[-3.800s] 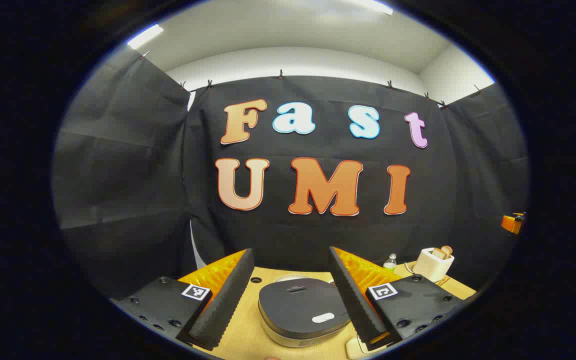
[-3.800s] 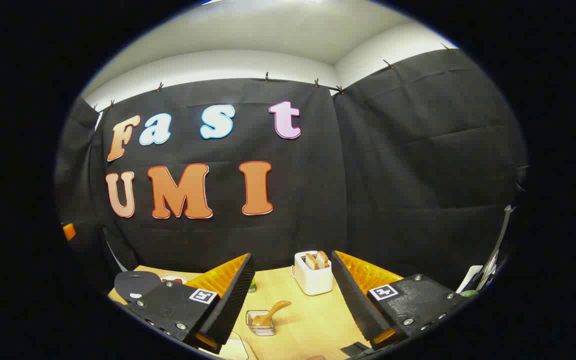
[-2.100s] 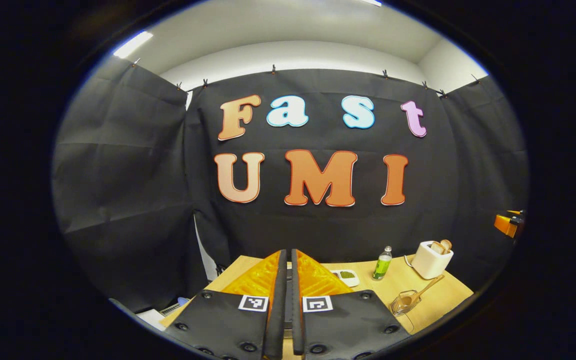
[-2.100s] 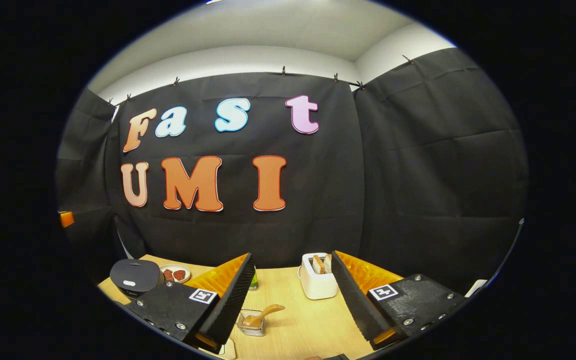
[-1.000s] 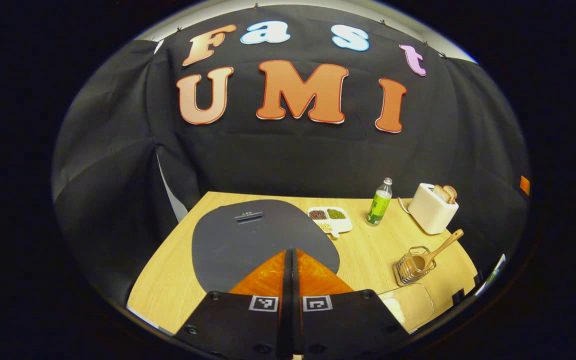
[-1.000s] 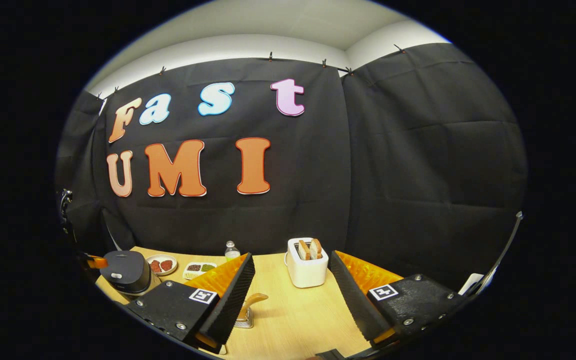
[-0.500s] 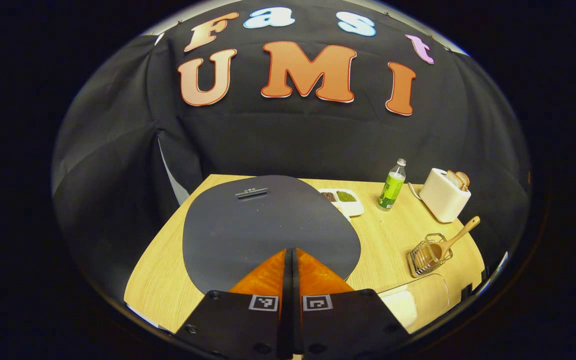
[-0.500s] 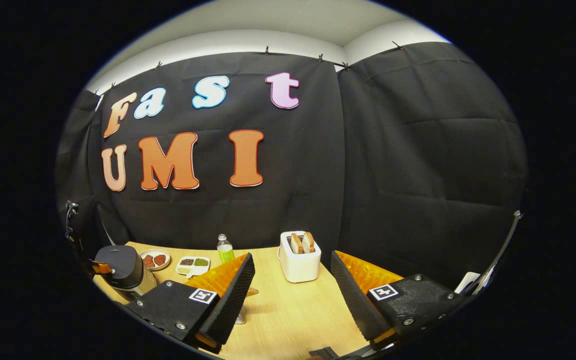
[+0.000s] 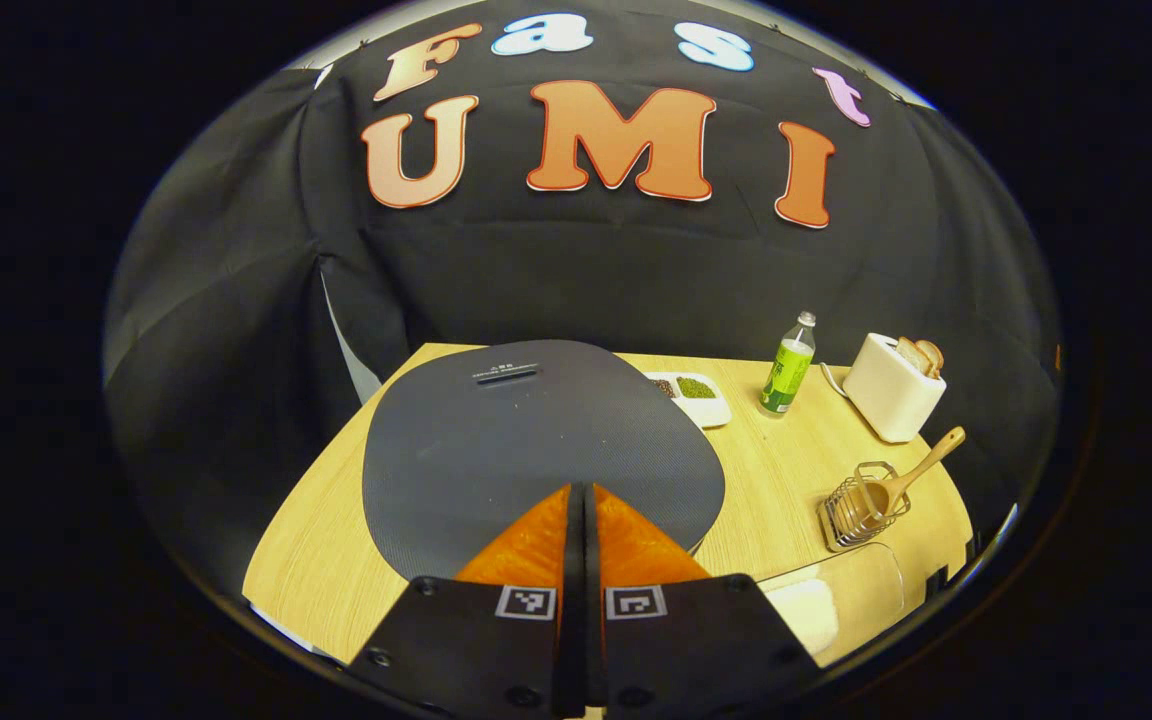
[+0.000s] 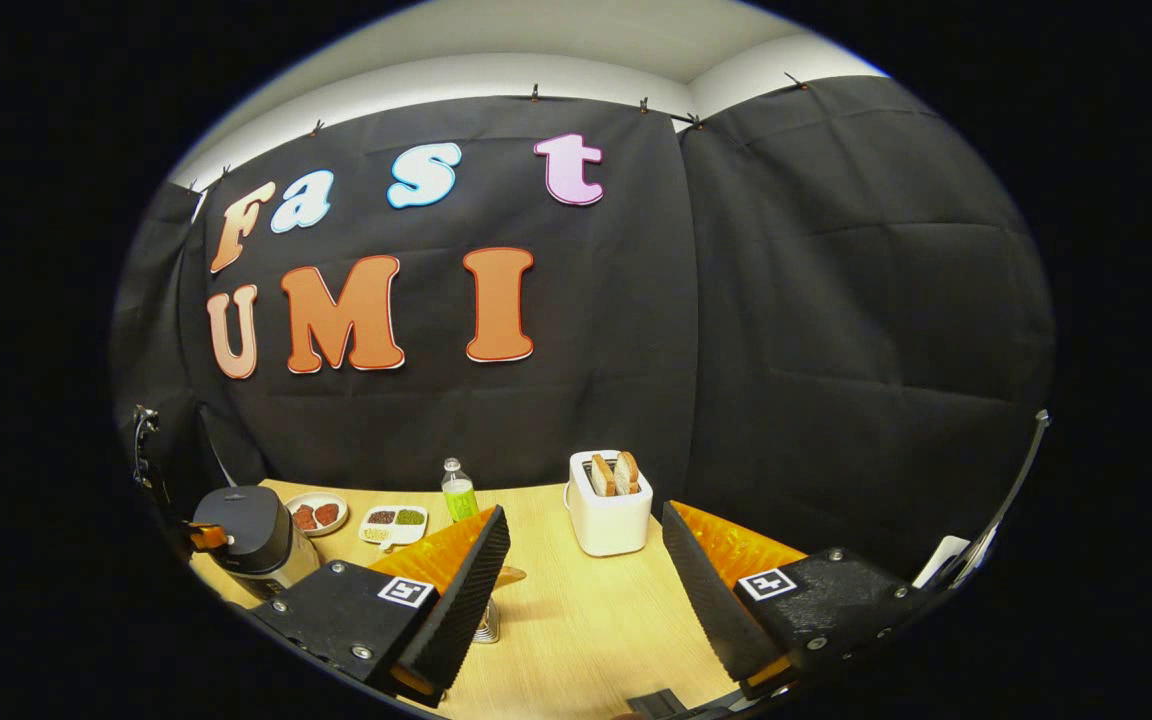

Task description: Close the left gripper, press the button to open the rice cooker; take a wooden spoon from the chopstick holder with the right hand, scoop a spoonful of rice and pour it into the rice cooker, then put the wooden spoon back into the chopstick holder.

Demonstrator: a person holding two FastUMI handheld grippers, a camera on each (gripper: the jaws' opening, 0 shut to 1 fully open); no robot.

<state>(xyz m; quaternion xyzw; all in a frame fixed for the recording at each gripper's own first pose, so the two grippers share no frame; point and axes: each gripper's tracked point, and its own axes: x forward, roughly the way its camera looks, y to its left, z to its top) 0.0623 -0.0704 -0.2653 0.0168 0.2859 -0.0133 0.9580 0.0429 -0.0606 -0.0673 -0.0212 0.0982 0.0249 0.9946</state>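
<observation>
Pressing down on the rice cooker [image 9: 536, 440] looks like the step in hand: the left gripper [image 9: 581, 490] has its two orange fingers pinched together with nothing between them, tips at the near edge of the dark lid. Button itself is hidden under the fingers, so contact can't be confirmed. Lid is flat and closed, so opening isn't done yet. Judged progress: first step only, closing done, press underway; spoon pickup, scoop, pour and return all left.

The right gripper [image 10: 581, 560] hangs over the table [image 10: 576, 640] with fingers spread wide, holding nothing, well apart from the cooker, which sits far left in the right gripper view.

Containers:
- chopstick holder [image 9: 858, 508], a wire basket right of the cooker, has the wooden spoon [image 9: 911, 478] in it, bowl down, handle leaning up to the right. Untouched.
- clear box [image 9: 841, 605] near the front edge with something white inside, probably the rice; can't tell for sure.
- divided white tray [image 9: 701, 395] behind the cooker, with green and dark grains.
- small plate [image 10: 316, 515] holding reddish pieces.
- toaster [image 10: 611, 505] with two bread slices sticking up.
- green bottle [image 9: 786, 365], capped, upright.
</observation>
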